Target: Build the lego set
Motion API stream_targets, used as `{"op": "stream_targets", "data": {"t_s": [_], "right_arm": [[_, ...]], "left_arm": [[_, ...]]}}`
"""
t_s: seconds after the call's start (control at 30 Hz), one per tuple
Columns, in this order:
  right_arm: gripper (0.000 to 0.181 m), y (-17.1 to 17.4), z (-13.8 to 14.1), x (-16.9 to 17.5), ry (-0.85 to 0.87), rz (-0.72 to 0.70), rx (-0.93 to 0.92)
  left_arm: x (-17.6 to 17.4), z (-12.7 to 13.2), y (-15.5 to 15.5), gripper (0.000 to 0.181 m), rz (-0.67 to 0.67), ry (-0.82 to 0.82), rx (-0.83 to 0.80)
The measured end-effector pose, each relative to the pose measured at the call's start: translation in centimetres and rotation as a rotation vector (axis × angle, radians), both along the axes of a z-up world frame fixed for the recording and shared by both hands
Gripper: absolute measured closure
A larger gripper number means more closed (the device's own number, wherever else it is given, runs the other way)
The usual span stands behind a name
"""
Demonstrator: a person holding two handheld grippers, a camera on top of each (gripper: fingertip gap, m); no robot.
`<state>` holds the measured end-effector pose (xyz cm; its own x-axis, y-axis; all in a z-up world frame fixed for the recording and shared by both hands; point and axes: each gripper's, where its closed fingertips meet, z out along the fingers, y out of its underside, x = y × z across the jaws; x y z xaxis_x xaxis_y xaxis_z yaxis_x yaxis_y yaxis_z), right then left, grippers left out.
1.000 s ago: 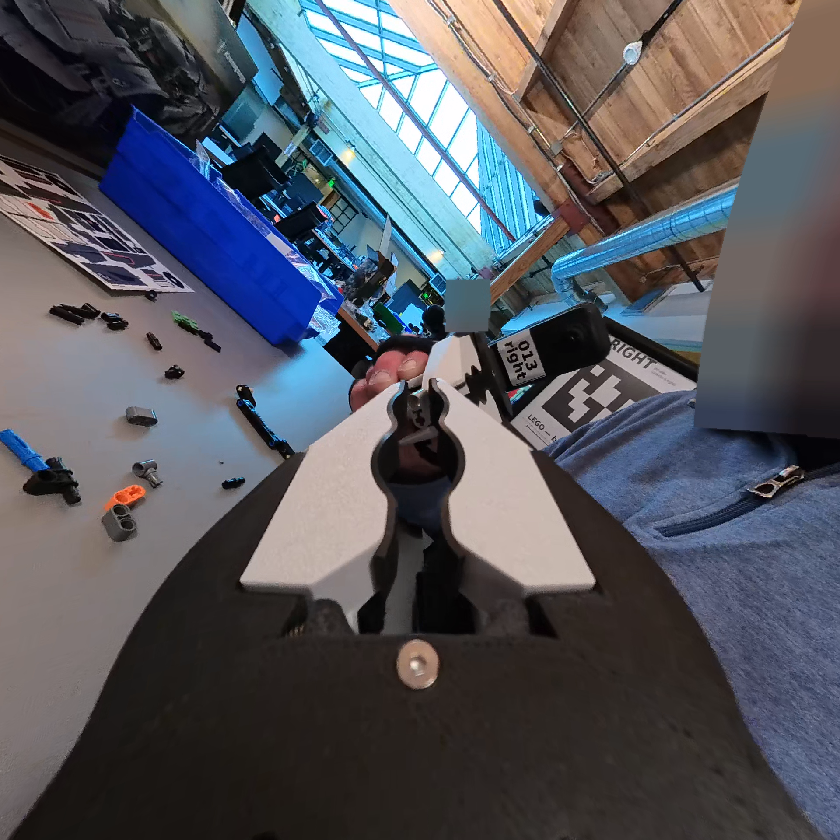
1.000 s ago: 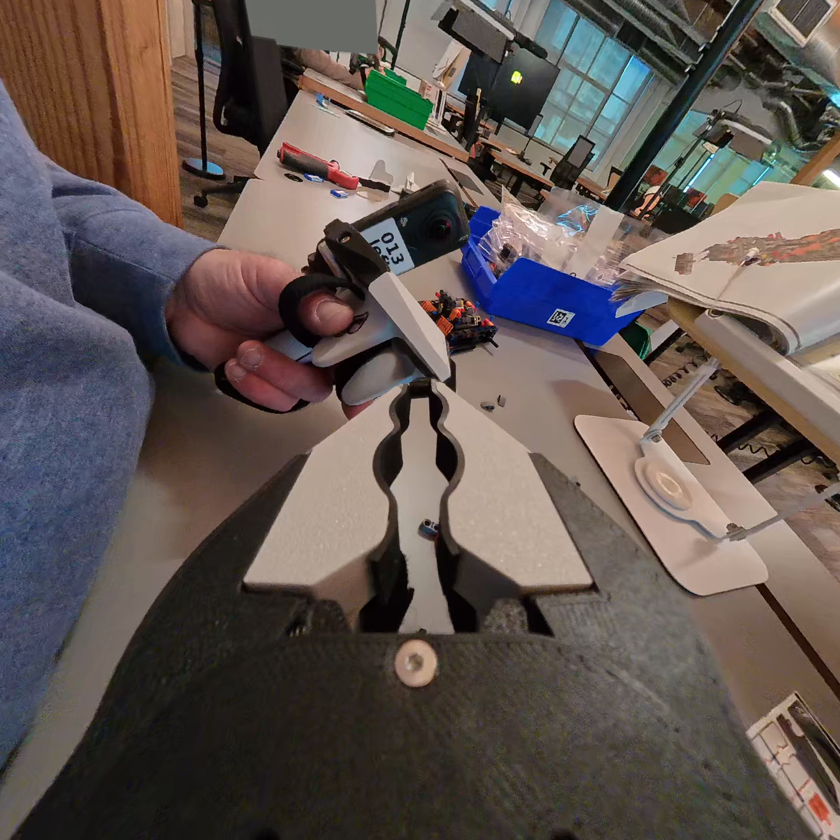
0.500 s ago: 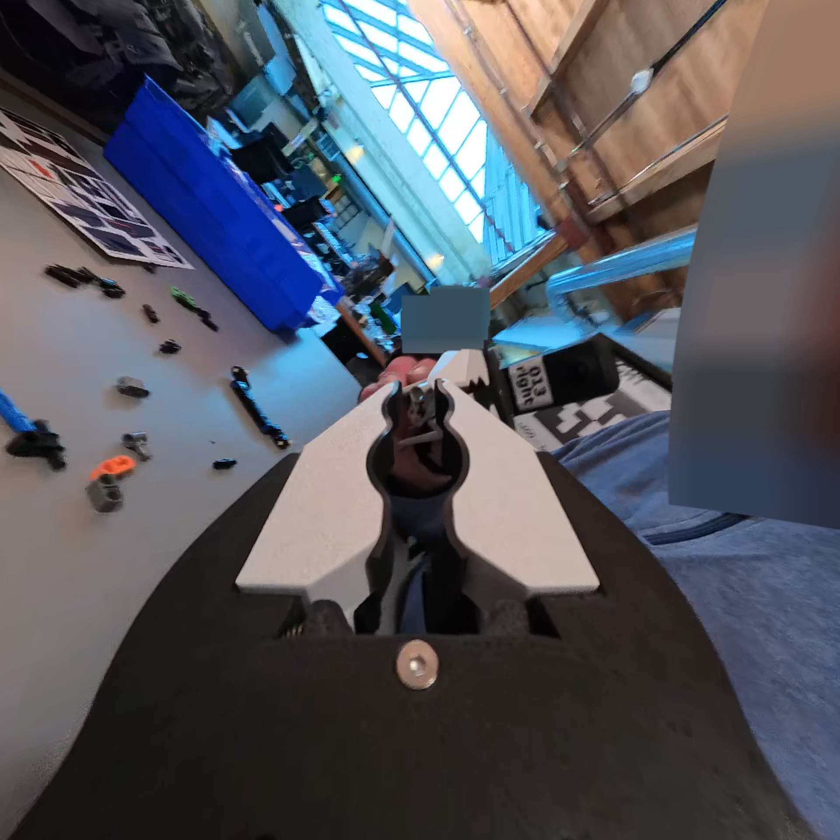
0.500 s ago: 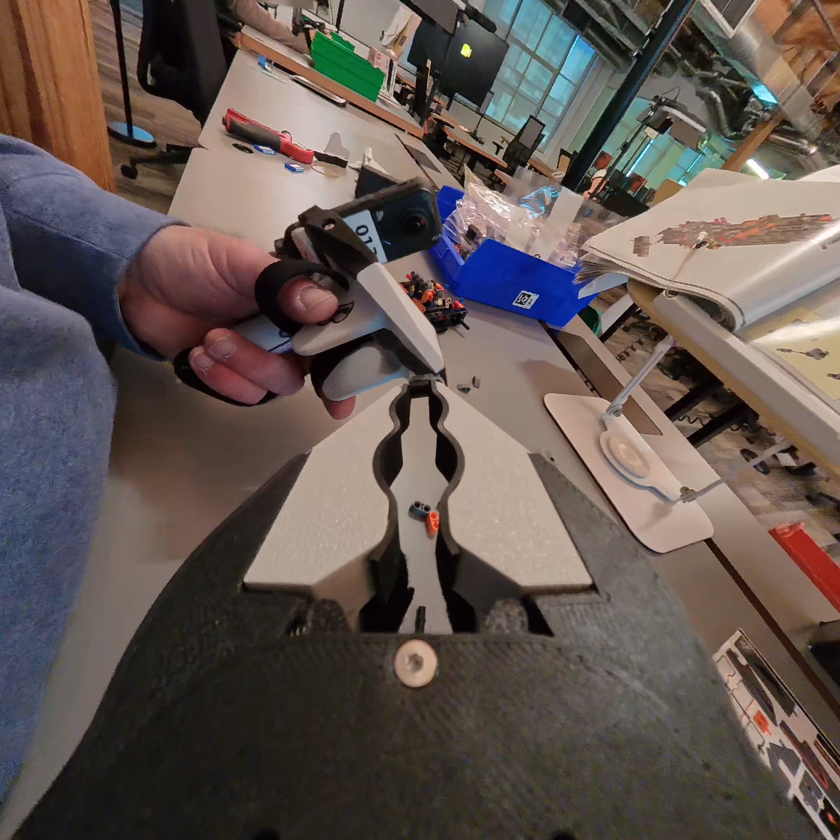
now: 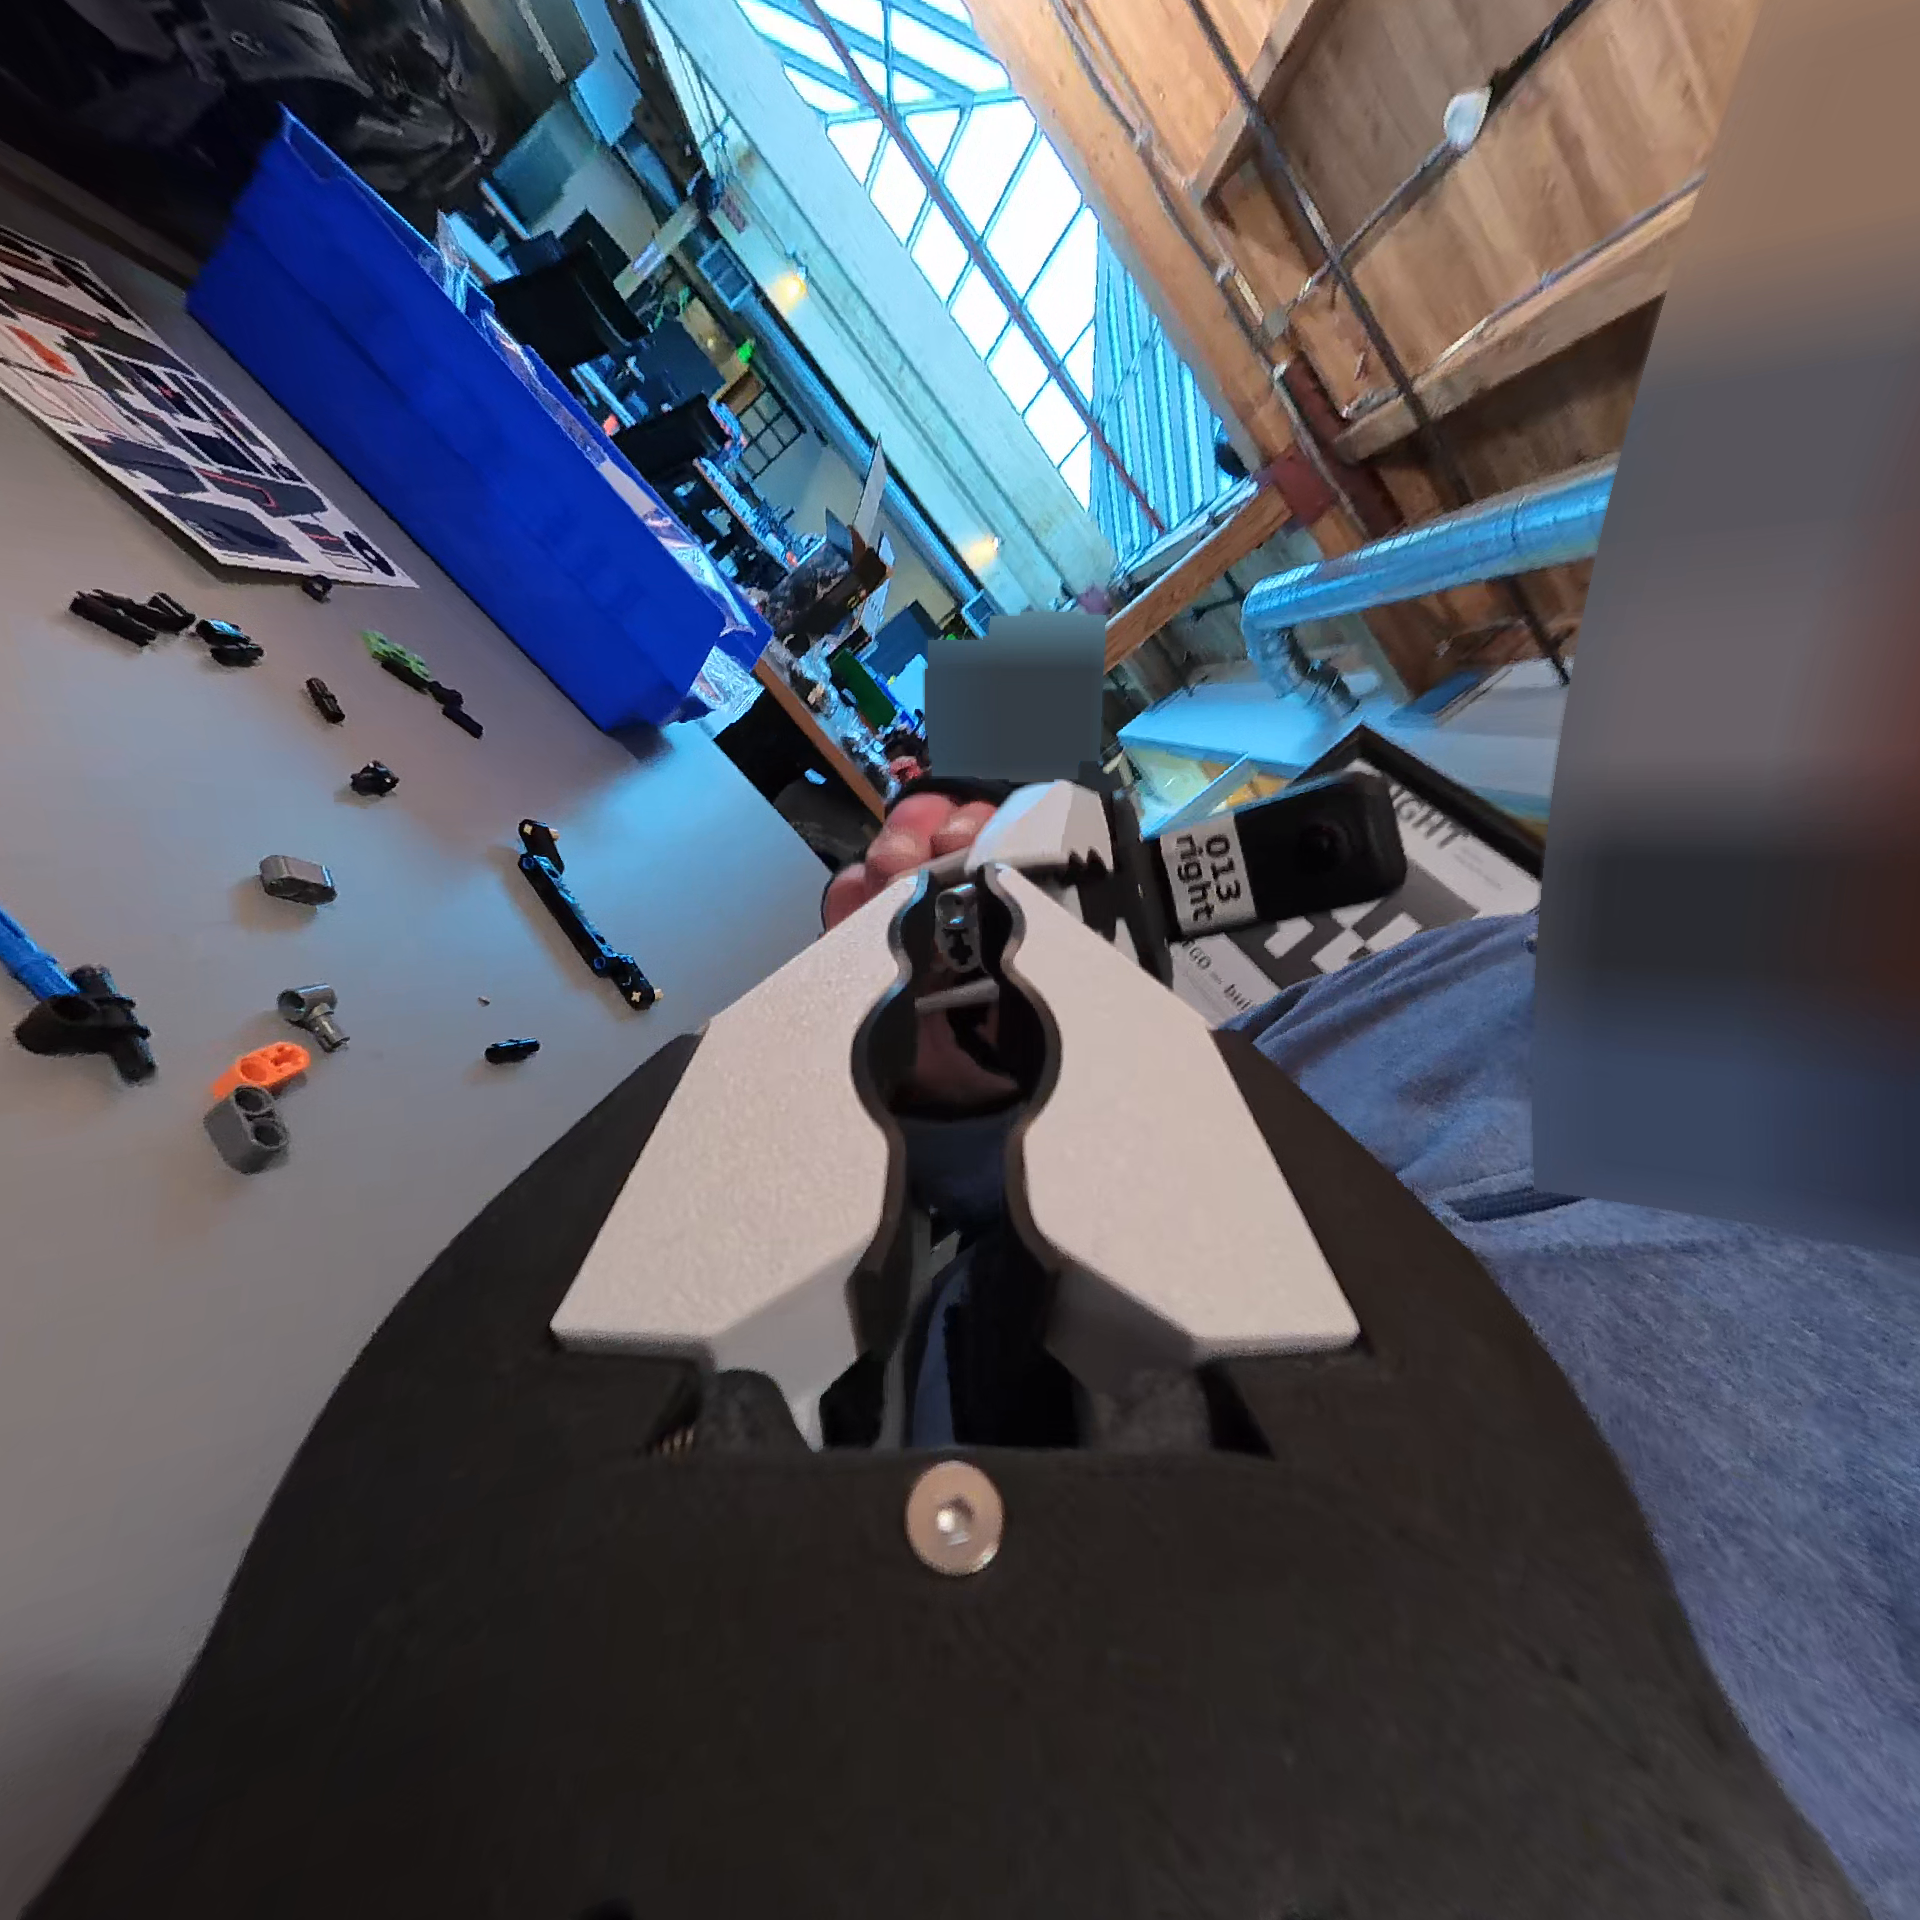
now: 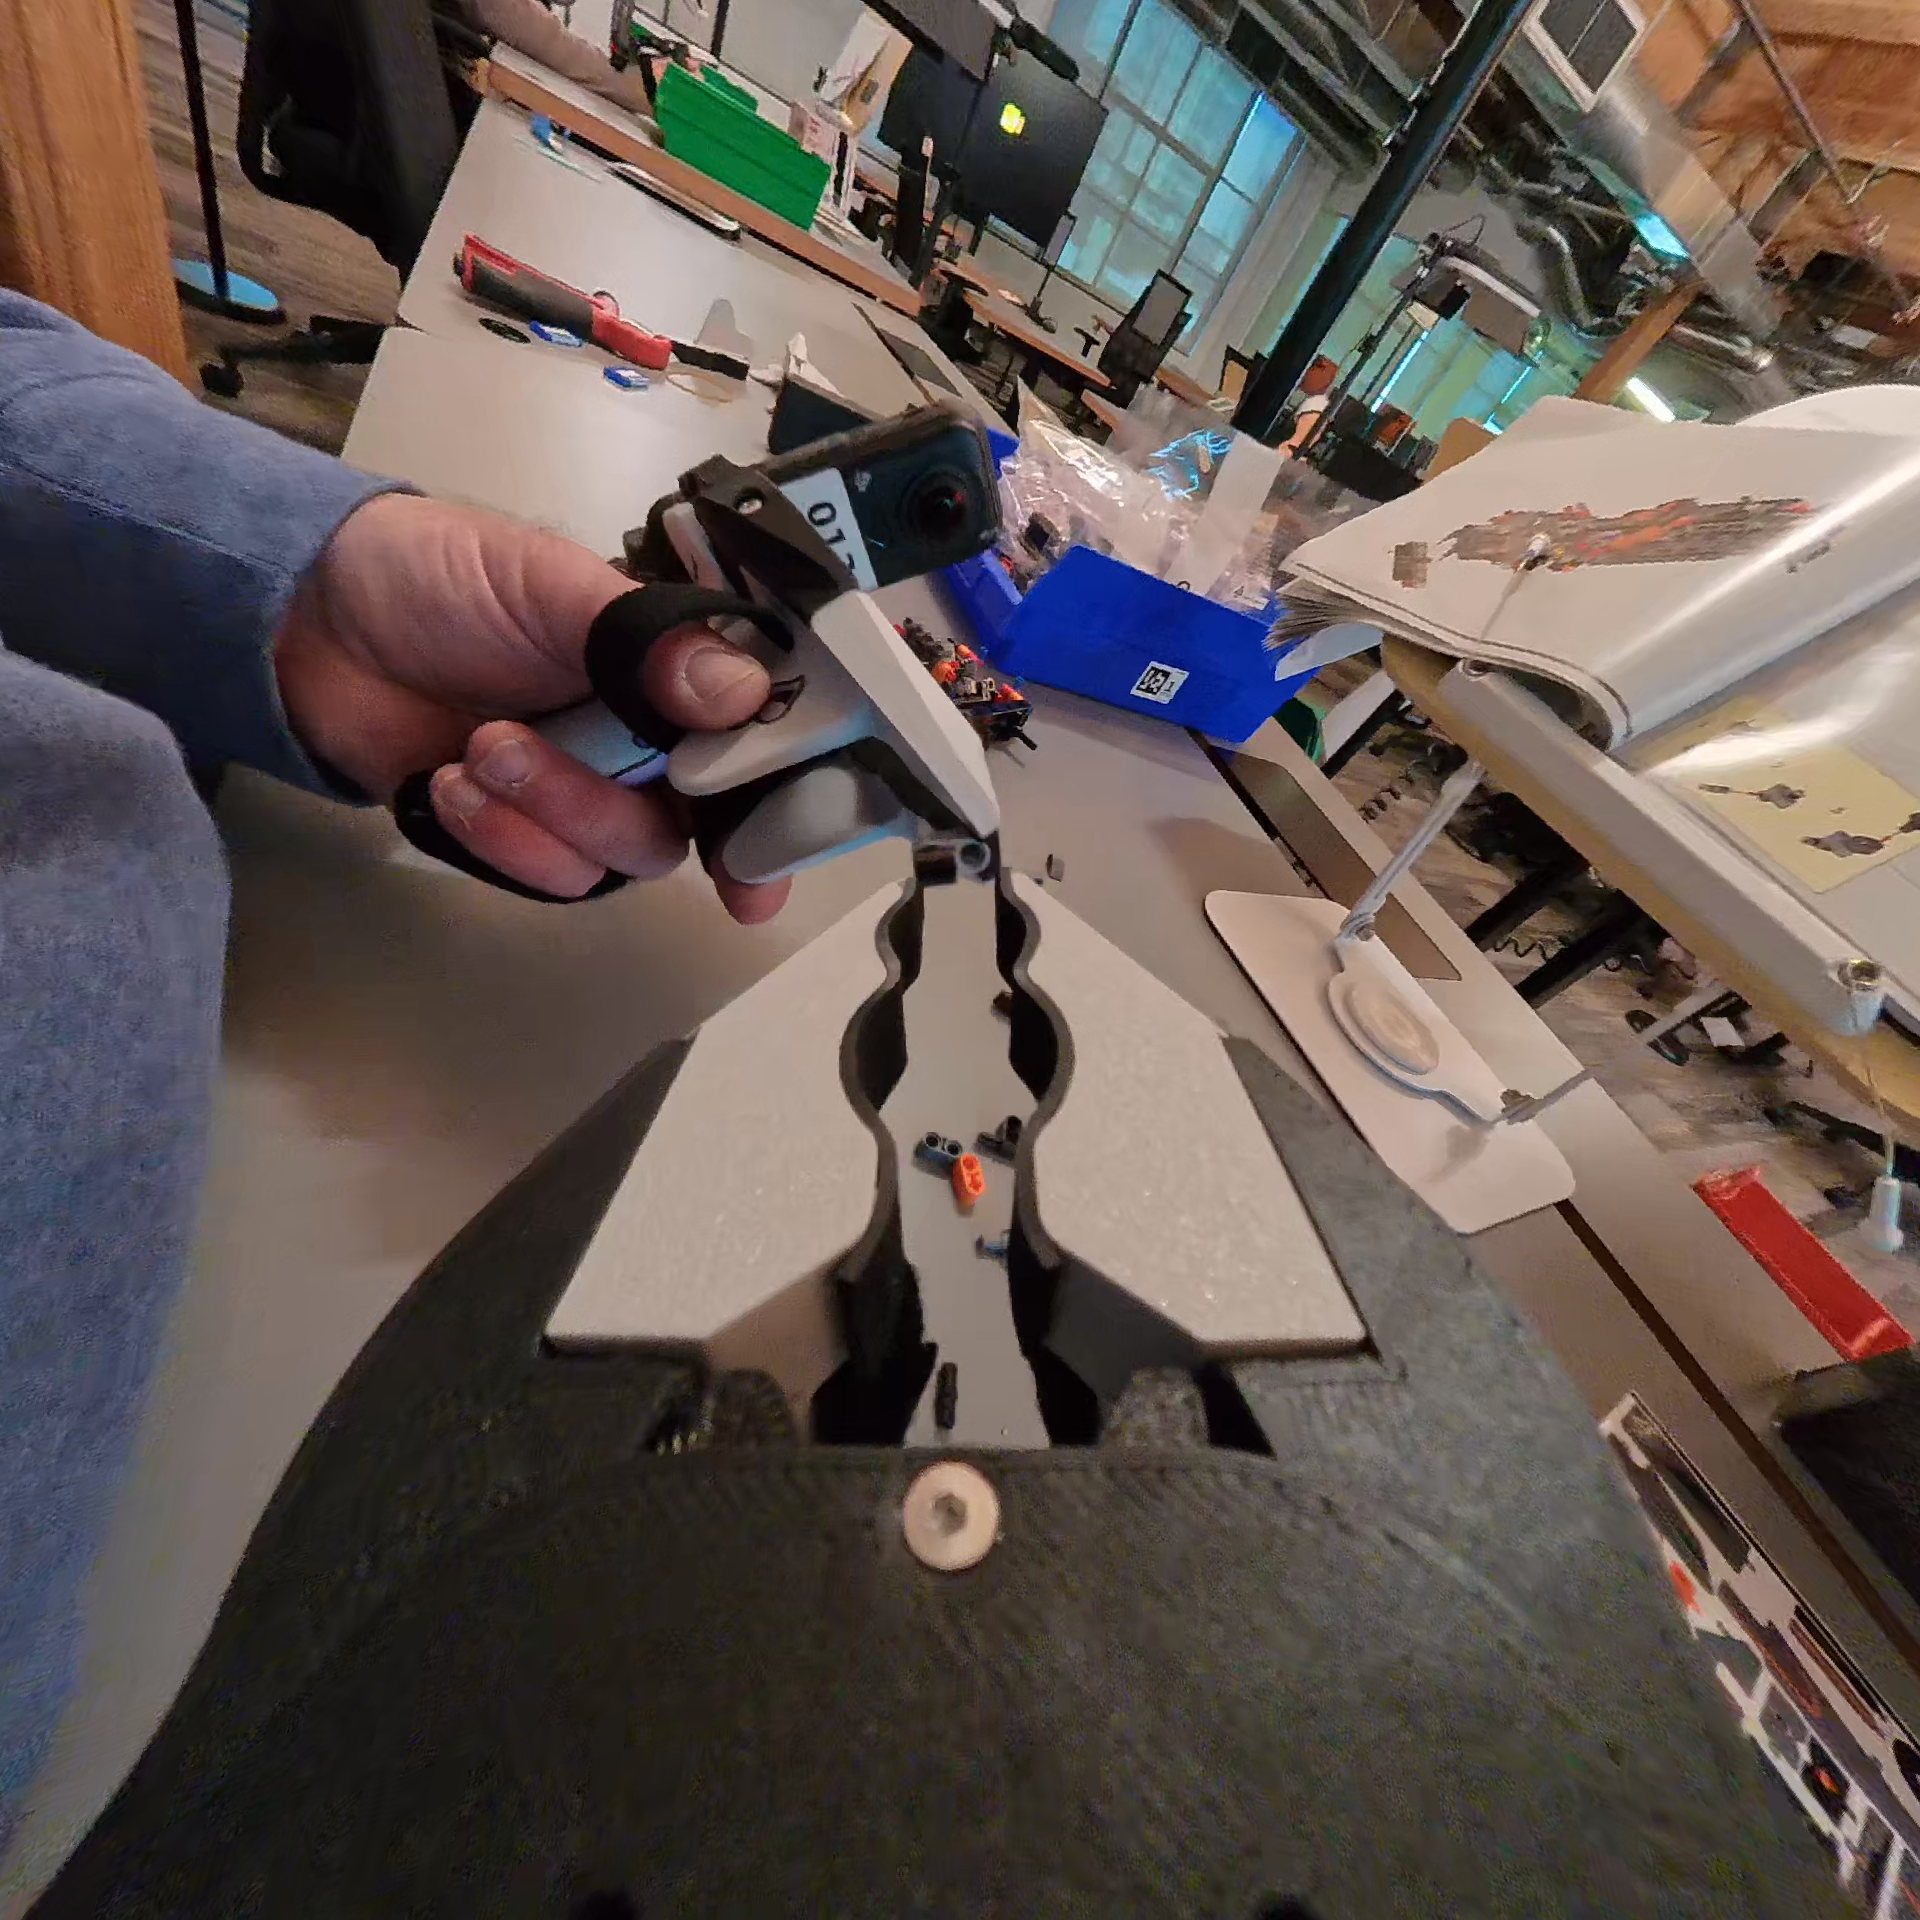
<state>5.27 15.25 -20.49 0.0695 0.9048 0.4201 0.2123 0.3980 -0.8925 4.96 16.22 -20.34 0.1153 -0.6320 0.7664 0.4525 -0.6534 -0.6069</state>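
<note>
My left gripper [image 5: 956, 899] is shut on a small grey and black lego piece [image 5: 953, 920] at its tips. My right gripper [image 6: 958, 883] meets it tip to tip above the table. Its jaws stand a narrow gap apart. A small black and grey piece [image 6: 951, 860] sits right at their ends and fills that gap. The left gripper [image 6: 951, 842], held by a hand, pinches the same piece from above. The right gripper [image 5: 1029, 831] shows just beyond the left tips. How the two parts join is hidden by the fingers.
Loose pieces lie on the grey table: a black beam [image 5: 582, 925], an orange piece [image 5: 265, 1065], a grey connector [image 5: 249, 1127]. A blue bin [image 6: 1122, 644], a partly built model [image 6: 977, 696], an instruction book [image 6: 1558, 551] on a stand and a sticker sheet [image 5: 156, 416] are around. Both grippers' tips are close together, under 4 cm apart. From either gripper's tips it is about 15 centimeters to the grey connector [image 5: 249, 1127]. Seen from the right wrist view [image 6: 940, 1143] as well.
Both grippers stay tip to tip with the same narrow gaps. They have shifted and tilted together, so more loose pieces now show under the right gripper.
</note>
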Motion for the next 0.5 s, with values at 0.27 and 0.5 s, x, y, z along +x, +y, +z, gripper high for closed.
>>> {"op": "stream_targets", "data": {"t_s": [0.27,0.5], "right_arm": [[0.168,-0.2,-0.9,-0.1,-0.121,0.131,-0.159],[0.167,0.7,-2.3,0.6,-0.171,0.148,-0.447]], "left_arm": [[0.6,-0.1,0.3,0.176,-0.029,0.111,0.032],[0.9,-1.1,0.7,0.176,-0.011,0.374,0.129]]}}
